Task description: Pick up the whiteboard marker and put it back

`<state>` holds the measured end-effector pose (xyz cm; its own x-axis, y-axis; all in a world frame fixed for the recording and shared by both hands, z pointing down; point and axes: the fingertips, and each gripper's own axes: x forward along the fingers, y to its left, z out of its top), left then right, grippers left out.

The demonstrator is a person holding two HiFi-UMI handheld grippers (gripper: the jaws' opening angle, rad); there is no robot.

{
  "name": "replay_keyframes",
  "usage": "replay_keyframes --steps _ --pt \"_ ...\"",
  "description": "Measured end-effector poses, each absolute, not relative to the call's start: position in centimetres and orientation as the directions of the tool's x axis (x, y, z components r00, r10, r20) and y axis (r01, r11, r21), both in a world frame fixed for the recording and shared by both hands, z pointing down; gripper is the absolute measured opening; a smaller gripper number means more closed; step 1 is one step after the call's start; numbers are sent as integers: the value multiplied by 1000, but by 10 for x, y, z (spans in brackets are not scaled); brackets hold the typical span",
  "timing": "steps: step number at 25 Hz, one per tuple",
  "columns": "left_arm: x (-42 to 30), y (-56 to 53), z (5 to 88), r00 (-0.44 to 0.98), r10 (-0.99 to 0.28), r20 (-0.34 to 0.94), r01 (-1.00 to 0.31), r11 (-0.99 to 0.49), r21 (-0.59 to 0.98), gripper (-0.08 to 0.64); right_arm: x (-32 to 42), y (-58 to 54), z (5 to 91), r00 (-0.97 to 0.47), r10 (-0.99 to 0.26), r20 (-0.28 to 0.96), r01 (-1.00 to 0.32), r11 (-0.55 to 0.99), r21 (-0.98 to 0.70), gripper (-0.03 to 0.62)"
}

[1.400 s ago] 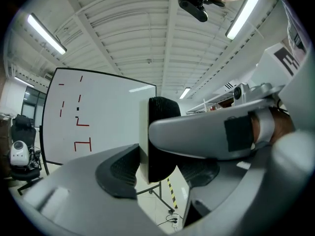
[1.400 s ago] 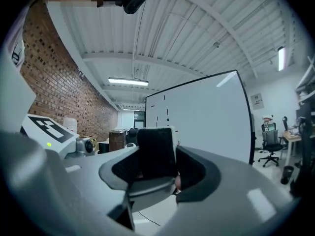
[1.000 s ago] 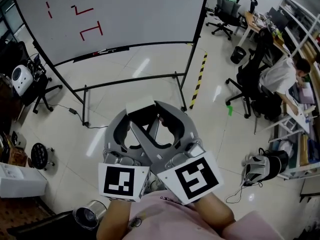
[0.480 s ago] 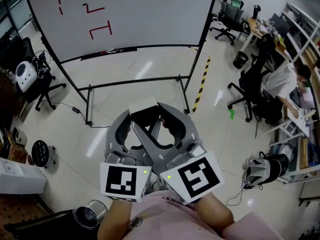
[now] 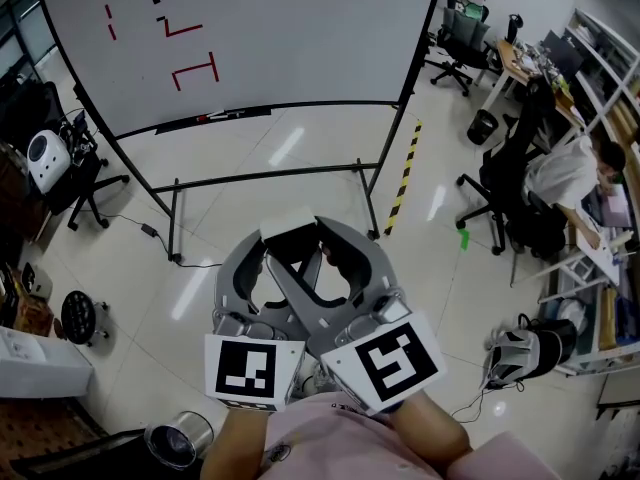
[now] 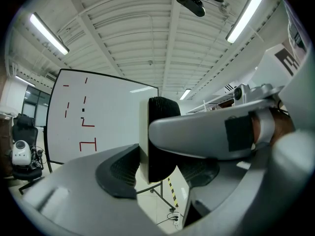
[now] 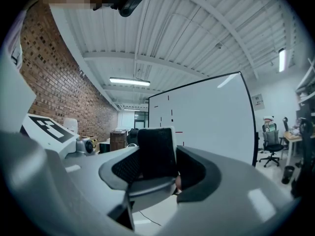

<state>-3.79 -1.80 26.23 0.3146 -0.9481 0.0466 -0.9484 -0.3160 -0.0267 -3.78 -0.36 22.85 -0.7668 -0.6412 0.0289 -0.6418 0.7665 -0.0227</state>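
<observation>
The whiteboard point(image 5: 280, 28) with red marks stands ahead on a wheeled stand. On its tray ledge point(image 5: 215, 116) lie small dark and red items, too small to tell apart as markers. My left gripper point(image 5: 280, 258) and right gripper point(image 5: 335, 253) are held level close to my chest, side by side and interlocked. Both are open and hold nothing. In the left gripper view, a black pad of the right gripper stands between the left gripper point(image 6: 157, 170) jaws. The right gripper view shows the same crossing around the right gripper point(image 7: 158, 173). The whiteboard point(image 7: 206, 117) is far from both.
The stand's legs and crossbar point(image 5: 270, 176) lie between me and the board. Yellow-black floor tape point(image 5: 403, 173) runs at its right. Office chairs point(image 5: 500, 193) and a seated person point(image 5: 575, 168) are at the right. A metal bin point(image 5: 170, 443) stands by my left, a backpack point(image 5: 515, 353) lower right.
The whole view has shifted a little, so the board and stand sit slightly differently in frame. Both grippers stay interlocked with their jaws unchanged.
</observation>
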Motion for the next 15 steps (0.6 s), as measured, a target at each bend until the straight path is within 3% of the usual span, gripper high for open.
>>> replay_keyframes --steps 8,15 --pt "-50 -112 279 292 -954 65 -955 -294 -40 242 -48 -99 247 -782 -623 36 -624 781 -25 222" --pt "-126 -242 284 322 -944 69 -945 -324 -34 242 -123 -230 252 -761 -648 25 -649 761 -11 222"
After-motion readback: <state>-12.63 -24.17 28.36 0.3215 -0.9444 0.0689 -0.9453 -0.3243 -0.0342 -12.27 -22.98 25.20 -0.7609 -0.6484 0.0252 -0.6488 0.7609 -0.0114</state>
